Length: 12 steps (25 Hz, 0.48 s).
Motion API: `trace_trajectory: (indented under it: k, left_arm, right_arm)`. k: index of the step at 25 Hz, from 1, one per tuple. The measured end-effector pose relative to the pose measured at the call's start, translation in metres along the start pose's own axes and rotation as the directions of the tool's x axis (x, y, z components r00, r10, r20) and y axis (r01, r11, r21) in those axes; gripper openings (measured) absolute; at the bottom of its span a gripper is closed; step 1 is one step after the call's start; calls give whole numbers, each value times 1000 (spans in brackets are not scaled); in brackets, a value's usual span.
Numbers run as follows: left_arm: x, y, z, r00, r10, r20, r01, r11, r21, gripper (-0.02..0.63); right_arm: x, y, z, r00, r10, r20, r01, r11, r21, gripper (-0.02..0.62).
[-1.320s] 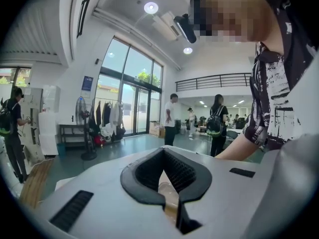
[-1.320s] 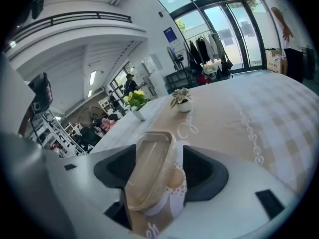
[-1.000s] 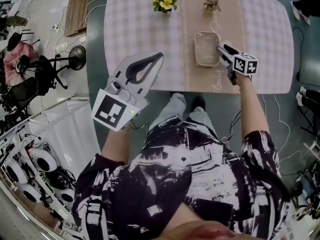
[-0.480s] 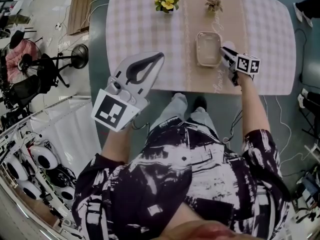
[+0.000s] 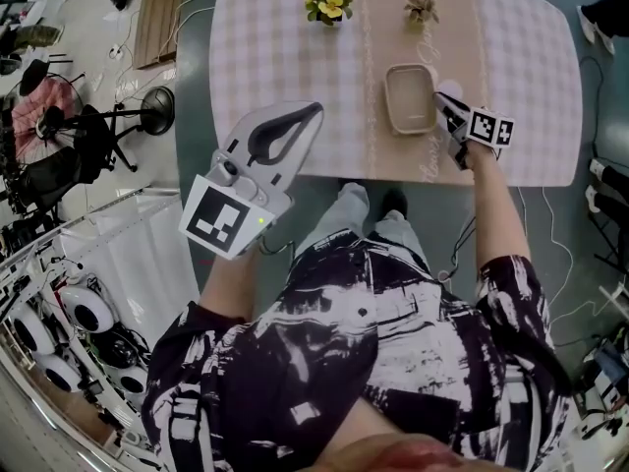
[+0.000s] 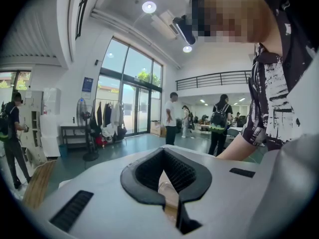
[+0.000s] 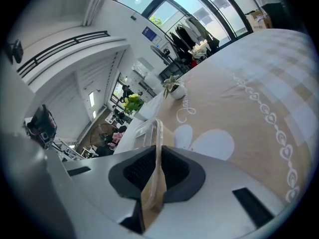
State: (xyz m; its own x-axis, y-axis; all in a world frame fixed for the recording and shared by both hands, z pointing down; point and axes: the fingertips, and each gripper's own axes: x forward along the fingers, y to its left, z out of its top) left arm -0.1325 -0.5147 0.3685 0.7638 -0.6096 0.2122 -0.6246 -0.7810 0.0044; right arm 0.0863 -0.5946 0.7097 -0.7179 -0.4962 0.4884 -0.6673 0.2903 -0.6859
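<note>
While clamped on one container (image 5: 411, 98), right hand-held gripper (image 5: 443, 100); left hand-held gripper (image 5: 313, 112) closed, empty.

Large open office hall: ahead of the left gripper (image 6: 163, 151) stand tall glass doors (image 6: 130, 103), a coat rack (image 6: 107, 119), a balcony railing (image 6: 213, 79), people (image 6: 171, 117).

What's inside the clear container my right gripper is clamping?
Nothing visible: the container looks empty, beige runner showing through. The right gripper covers its right edge.
</note>
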Motion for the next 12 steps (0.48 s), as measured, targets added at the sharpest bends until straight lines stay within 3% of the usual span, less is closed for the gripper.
trace_trajectory:
  k: [9, 12]
  left_arm:
    - [-6, -5, 3, 1000, -4, 10, 4, 1000, 2, 0]
    - [-10, -6, 6, 1000, -2, 14, 2, 1000, 5, 0]
  right_arm:
    - [-11, 1, 10, 995, 12, 103, -27, 989, 147, 34]
    - [-16, 6, 14, 992, 14, 125, -33, 988, 151, 34]
